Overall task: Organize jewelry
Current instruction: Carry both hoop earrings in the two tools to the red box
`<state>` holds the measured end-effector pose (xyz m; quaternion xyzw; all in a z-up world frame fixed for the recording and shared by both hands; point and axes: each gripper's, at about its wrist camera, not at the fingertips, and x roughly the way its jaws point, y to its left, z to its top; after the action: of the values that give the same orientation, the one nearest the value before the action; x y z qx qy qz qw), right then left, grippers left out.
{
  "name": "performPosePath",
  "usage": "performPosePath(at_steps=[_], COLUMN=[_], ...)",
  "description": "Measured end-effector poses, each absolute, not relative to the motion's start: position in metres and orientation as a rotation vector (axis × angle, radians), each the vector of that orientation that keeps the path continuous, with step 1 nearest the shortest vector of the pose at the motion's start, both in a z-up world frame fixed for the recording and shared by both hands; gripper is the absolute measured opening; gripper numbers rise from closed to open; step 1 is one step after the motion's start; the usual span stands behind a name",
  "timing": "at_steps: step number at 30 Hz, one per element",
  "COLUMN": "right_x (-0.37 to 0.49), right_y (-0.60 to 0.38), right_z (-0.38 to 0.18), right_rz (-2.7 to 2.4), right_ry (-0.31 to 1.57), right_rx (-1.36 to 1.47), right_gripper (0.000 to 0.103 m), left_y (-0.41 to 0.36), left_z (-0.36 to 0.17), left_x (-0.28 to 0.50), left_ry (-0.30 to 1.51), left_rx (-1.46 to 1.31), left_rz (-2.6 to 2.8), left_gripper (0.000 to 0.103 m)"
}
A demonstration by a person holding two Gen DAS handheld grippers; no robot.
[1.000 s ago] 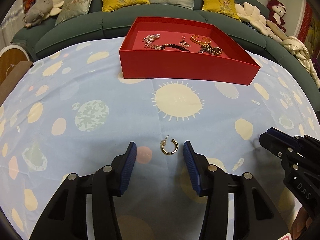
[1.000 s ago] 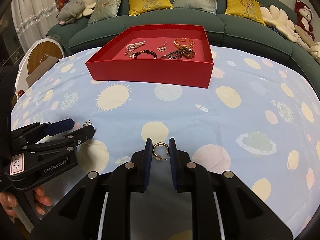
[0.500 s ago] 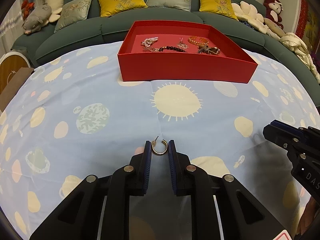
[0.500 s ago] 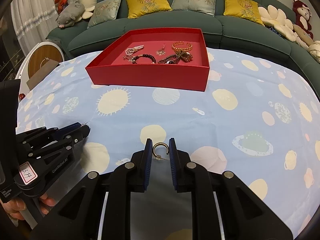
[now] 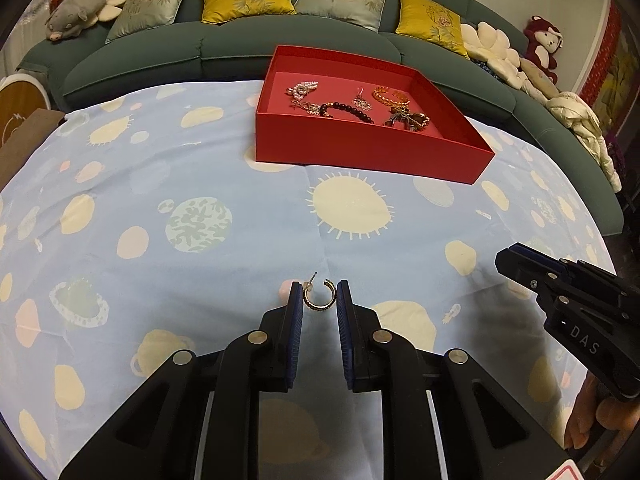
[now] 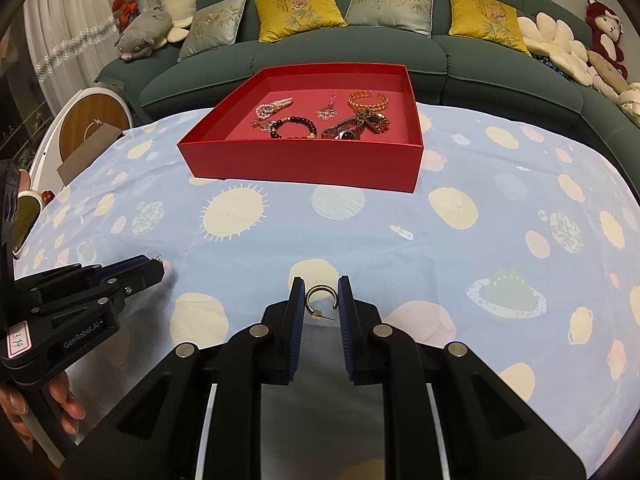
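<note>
Black fingers (image 5: 294, 320), blue ribbed pads, silver screws.

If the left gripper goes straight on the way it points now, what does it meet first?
Probably the tablecloth just past its tips: the left gripper, shut on a gold hoop earring, tilts down toward bare cloth. The red box lies farther ahead, though depth is hard to judge.

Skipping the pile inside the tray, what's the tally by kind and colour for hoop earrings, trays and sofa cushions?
gold hoop earrings: 2
red tray: 1
yellow cushions: 2
grey-green cushions: 2
Total: 7
</note>
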<state>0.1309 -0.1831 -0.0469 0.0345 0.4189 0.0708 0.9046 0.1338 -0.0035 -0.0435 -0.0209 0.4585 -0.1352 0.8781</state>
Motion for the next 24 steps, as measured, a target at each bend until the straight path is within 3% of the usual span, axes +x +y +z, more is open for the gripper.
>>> performPosePath(at_steps=[24], right_x=[0.157], right_y=[-0.188], right_z=[0.014], right_rz=[0.135], right_ry=[0.714], right_rx=[0.142], right_gripper=[0.016], left_y=[0.019], left_z=[0.031], left_x=[0.145], left_ry=[0.794], left_rx=[-0.102], left_rz=[-0.243], left_gripper=[0.015])
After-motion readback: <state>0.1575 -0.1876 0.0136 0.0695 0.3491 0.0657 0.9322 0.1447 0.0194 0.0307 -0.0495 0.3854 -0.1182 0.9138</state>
